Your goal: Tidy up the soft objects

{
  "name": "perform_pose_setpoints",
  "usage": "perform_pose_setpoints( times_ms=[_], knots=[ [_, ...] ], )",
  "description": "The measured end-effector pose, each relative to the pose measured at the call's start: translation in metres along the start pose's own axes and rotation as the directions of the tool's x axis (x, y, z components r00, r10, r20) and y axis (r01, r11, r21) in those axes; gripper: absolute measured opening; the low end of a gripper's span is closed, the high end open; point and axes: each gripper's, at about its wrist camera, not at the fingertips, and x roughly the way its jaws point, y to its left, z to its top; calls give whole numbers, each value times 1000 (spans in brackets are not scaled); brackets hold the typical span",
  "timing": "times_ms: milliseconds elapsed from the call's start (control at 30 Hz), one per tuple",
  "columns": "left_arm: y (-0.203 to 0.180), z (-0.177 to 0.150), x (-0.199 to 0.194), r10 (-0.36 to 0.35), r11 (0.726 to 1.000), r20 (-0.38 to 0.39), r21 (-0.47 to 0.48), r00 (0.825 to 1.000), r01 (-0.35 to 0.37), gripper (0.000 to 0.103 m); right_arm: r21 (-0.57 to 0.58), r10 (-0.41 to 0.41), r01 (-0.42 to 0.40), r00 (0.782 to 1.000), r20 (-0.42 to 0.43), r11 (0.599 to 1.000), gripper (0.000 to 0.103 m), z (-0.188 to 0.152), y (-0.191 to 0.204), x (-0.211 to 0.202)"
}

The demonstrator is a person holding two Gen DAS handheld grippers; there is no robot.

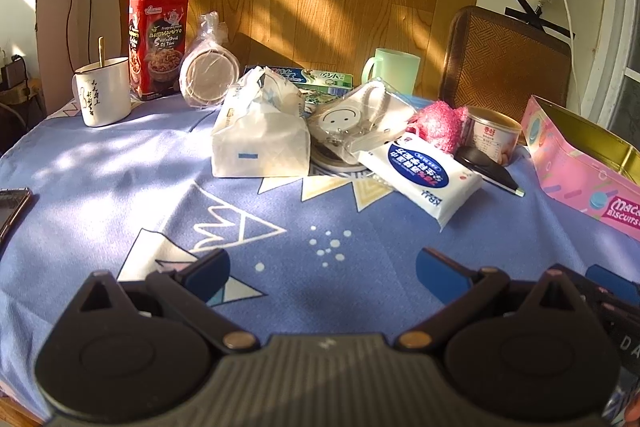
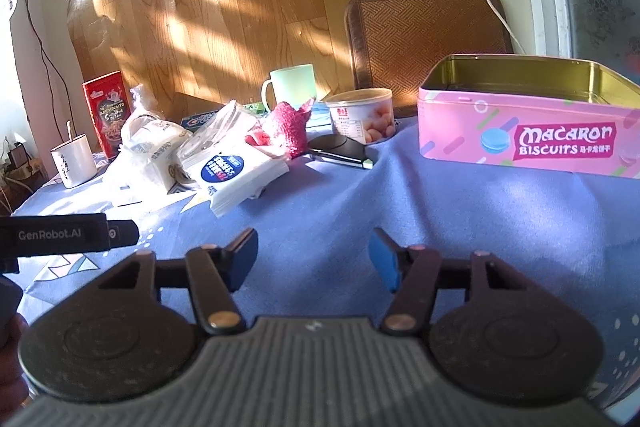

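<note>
Tissue pack (image 1: 262, 131), wipes (image 2: 236, 173) and pink cloth (image 2: 290, 129) all sit loose on the worktop, tin (image 2: 532, 115) looks empty, both tongs (image 1: 322, 269) (image 2: 314, 255) released, so nothing's sorted yet.

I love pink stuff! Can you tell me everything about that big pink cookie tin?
The pink tin is a wide, rounded-corner box that looks like metal, shiny gold inside. Its lid is off and nothing shows inside from here. The side reads "Macaron Biscuits" beside a blue macaron picture and coloured streaks. It sits flat on the blue tablecloth, at the right, apart from the pile of other things. Nothing touches it.
</note>
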Motion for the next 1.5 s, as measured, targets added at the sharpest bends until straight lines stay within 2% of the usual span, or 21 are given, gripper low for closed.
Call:
perform_pose_setpoints(
  times_ms=[167, 267, 333, 400, 500, 533, 567, 600, 633, 667, 700, 867, 933, 1033, 1100, 1233, 1300, 1400, 1500],
  knots=[
    [7, 1, 2, 14, 1000, -4, -15, 1000, -14, 103, -41, 34, -35, 999, -14, 999, 63, 8, 4, 11],
    [15, 3, 2, 31, 999, 2, -41, 1000, -31, 103, -86, 104, -108, 994, -45, 990, 64, 27, 11, 31],
    [21, 5, 0, 45, 997, 7, -60, 999, -45, 103, -115, 141, -149, 987, -74, 982, 68, 41, 18, 51],
    [26, 7, -2, 57, 995, 6, -77, 998, -56, 103, -105, 175, -186, 979, -103, 977, 78, 55, 22, 73],
    [30, 8, -3, 66, 994, 0, -91, 998, -66, 103, -36, 194, -202, 969, -156, 979, 80, 70, 21, 107],
    [31, 8, -4, 71, 993, 1, -91, 998, -70, 103, -1, 224, -228, 957, -184, 974, 80, 73, 19, 117],
    [32, 8, -5, 74, 993, 1, -92, 997, -74, 103, 39, 260, -258, 940, -220, 965, 77, 75, 16, 126],
    [32, 7, -5, 77, 993, 0, -92, 997, -77, 103, 83, 282, -270, 926, -250, 959, 58, 74, 14, 131],
    [34, 8, -5, 80, 992, -1, -94, 997, -80, 103, 121, 299, -275, 913, -279, 954, 42, 72, 11, 132],
    [35, 8, -4, 83, 992, -3, -96, 997, -83, 103, 152, 334, -302, 900, -281, 941, 28, 70, 7, 129],
    [36, 8, -3, 87, 991, -6, -101, 996, -87, 103, 180, 367, -327, 888, -278, 928, 20, 66, 3, 120],
    [33, 10, 9, 62, 993, -41, -97, 997, -65, 103, 183, 391, -350, 873, -291, 919, 18, 41, -16, 71],
    [28, 10, 13, 51, 995, -46, -81, 998, -55, 103, 160, 382, -349, 879, -287, 923, 15, 29, -21, 51],
    [20, 12, 16, 31, 998, -49, -52, 998, -34, 103, 82, 322, -312, 922, -215, 947, 23, 19, -26, 21],
    [14, 15, 17, 23, 999, -51, -27, 998, -24, 103, 47, 305, -301, 936, -176, 952, 44, 15, -25, 8],
    [8, 23, 21, -33, 999, -84, -7, 996, 32, 103, -89, 315, -333, 934, -167, 939, 56, 9, -6, 11],
    [6, 24, 23, -92, 996, -120, -11, 989, 91, 103, -149, 319, -346, 931, -175, 927, 66, 3, 7, 17],
    [3, 20, 25, -157, 988, -160, -33, 975, 154, 101, -196, 321, -357, 927, -192, 913, 69, -4, 18, 24],
    [-6, 20, 34, -228, 974, -211, -42, 951, 224, 93, -246, 296, -339, 935, -193, 908, 70, -7, 25, 32]
  ],
)
